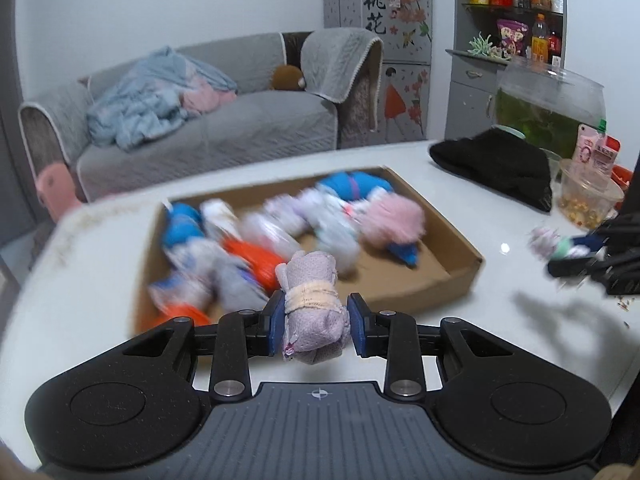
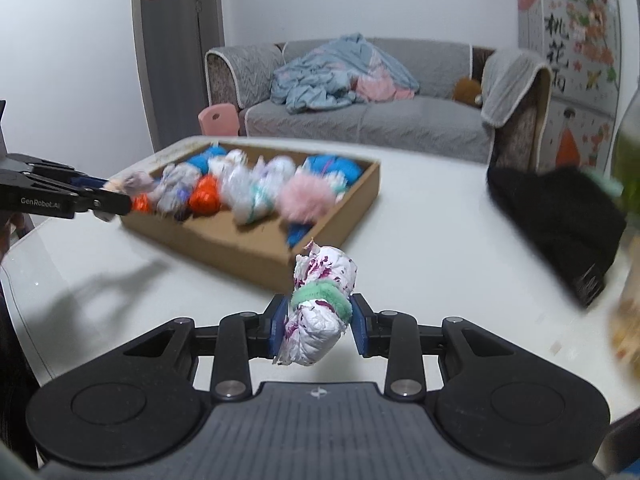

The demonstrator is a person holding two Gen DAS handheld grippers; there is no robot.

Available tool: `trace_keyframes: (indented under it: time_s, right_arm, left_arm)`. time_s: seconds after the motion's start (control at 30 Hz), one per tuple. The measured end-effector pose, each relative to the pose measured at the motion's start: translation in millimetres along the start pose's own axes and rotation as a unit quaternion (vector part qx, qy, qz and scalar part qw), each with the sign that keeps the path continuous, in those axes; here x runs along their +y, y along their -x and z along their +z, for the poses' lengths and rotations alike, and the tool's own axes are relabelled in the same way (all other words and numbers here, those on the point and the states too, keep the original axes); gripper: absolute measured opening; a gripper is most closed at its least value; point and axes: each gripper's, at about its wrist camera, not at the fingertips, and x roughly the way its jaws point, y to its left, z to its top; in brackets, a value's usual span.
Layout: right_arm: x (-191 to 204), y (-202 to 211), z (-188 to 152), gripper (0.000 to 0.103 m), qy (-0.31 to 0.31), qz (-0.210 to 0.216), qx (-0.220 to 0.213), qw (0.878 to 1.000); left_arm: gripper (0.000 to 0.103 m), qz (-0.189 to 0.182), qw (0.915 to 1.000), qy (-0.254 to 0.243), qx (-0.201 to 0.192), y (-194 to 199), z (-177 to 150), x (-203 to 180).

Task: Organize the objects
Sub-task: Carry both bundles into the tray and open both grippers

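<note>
A pale lilac mesh cloth bundle tied with a cream band (image 1: 310, 306) is clamped between the blue pads of the left gripper (image 1: 316, 322), low in the centre of the left wrist view, just in front of the near wall of the shallow brown cardboard tray (image 1: 460, 280). A white cloth bundle with purple blotches and a green fuzzy band (image 2: 320, 308) is pinched in the same way by the right gripper (image 2: 319, 324), low in the centre of the right wrist view, over the white tabletop (image 2: 420, 248) and near the tray's corner.

The step in hand is judged to be the carrying of both bundles to the tray. Each should be lifted clear of the cardboard wall before being moved across, and released only over the bare cardboard floor at the right of the tray, so that the bundles already packed along its left and far sides are not disturbed. The soft rolls are best held across their bands, as here, so that they are not unrolled.

The tray's contents are smeared by motion blur; blue, orange, white and pink bundles can be told apart, but not counted with confidence. A black knitted cloth (image 2: 560, 216) lies at the right; beyond it, the items at the frame edge are too blurred to identify.
</note>
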Motion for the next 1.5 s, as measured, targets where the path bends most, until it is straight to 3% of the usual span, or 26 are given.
trace_keyframes:
  time_s: [0.27, 0.63, 1.0, 1.5]
  right_arm:
    - [-16.1, 10.9, 53.8, 0.031, 0.029, 0.003, -0.045, 0.999]
    - [6.6, -11.4, 107.2, 0.031, 0.092, 0.045, -0.068, 0.992]
    - [28.1, -46.3, 117.1, 0.031, 0.114, 0.079, -0.03, 0.99]
    - [30.3, -91.6, 94.6, 0.031, 0.106, 0.097, 0.033, 0.989]
  left_arm:
    - [0.039, 0.019, 0.9992, -0.022, -0.025, 12.4, 48.3, 29.5]
    - [0.04, -0.012, 0.997, -0.069, -0.033, -2.2, 92.0, 12.8]
    - [0.04, -0.047, 0.9969, -0.063, 0.002, -34.2, 82.2, -0.4]
    - [0.04, -0.062, 0.995, -0.041, 0.066, -89.4, 45.0, 1.1]
